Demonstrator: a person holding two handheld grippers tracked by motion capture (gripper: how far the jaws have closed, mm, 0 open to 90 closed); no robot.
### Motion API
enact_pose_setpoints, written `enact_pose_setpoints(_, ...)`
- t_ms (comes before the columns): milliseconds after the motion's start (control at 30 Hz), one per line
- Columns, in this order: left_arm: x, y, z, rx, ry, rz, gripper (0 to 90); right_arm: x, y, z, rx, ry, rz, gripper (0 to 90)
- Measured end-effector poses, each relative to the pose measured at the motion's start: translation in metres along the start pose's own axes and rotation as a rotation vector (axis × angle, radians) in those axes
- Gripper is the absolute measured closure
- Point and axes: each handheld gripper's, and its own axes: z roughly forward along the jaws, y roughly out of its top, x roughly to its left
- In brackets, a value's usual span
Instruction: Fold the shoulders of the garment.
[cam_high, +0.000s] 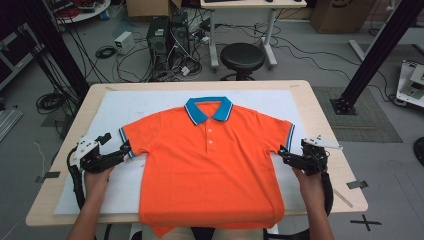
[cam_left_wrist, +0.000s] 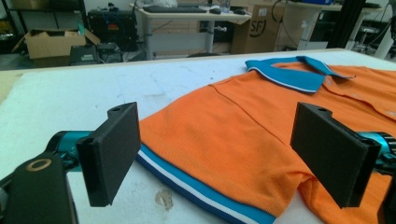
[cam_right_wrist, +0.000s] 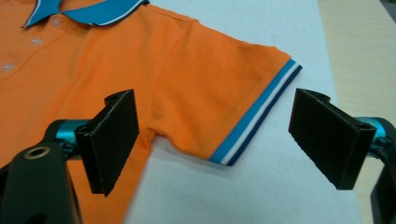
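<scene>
Cables, computer towers and a black stool (cam_high: 242, 57) crowded the floor beyond our wooden table (cam_high: 327, 120), which carried a white mat (cam_high: 120, 107) over most of its top. On that mat lay an orange polo shirt (cam_high: 210, 165), front side up, its blue collar (cam_high: 208, 109) toward the far edge and its hem hanging a little over the near edge. Both short sleeves were spread out to the sides, each ending in a blue and white striped cuff.

We held our left gripper (cam_high: 122, 150) at the shirt's left sleeve, its tips right at the striped cuff (cam_left_wrist: 205, 193). Seen from the left gripper view, its two black jaws stood wide apart with nothing between them but air; the cuff and the sleeve's orange cloth lay flat on the mat just beyond and between them.

Our right gripper (cam_high: 284, 152) sat at the opposite sleeve in the same way. From the right gripper view its jaws were also spread wide and empty, and the right sleeve's cuff (cam_right_wrist: 254, 116) lay on the mat between them, nearer the right-hand jaw, untouched as far as we could tell. Our hands (cam_high: 97, 175) gripped the handles from the near side.
</scene>
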Motion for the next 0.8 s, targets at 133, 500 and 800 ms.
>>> enact_pose_setpoints(133, 0.001, 0.0, 0.0, -0.002, -0.002, -0.009, 16.1, 0.004, 0.008, 0.002, 0.026, 0.01, 0.009, 16.2)
enact_pose_setpoints(500, -0.001, 0.001, 0.002, 0.019, -0.006, 0.012, 16.3, -0.012, 0.037, 0.034, 0.163, -0.051, 0.041, 25.1)
enact_pose_setpoints(800, 0.0, 0.001, 0.002, 0.022, -0.01, 0.003, 16.3, -0.029, 0.033, 0.057, 0.286, -0.071, 0.085, 30.8)
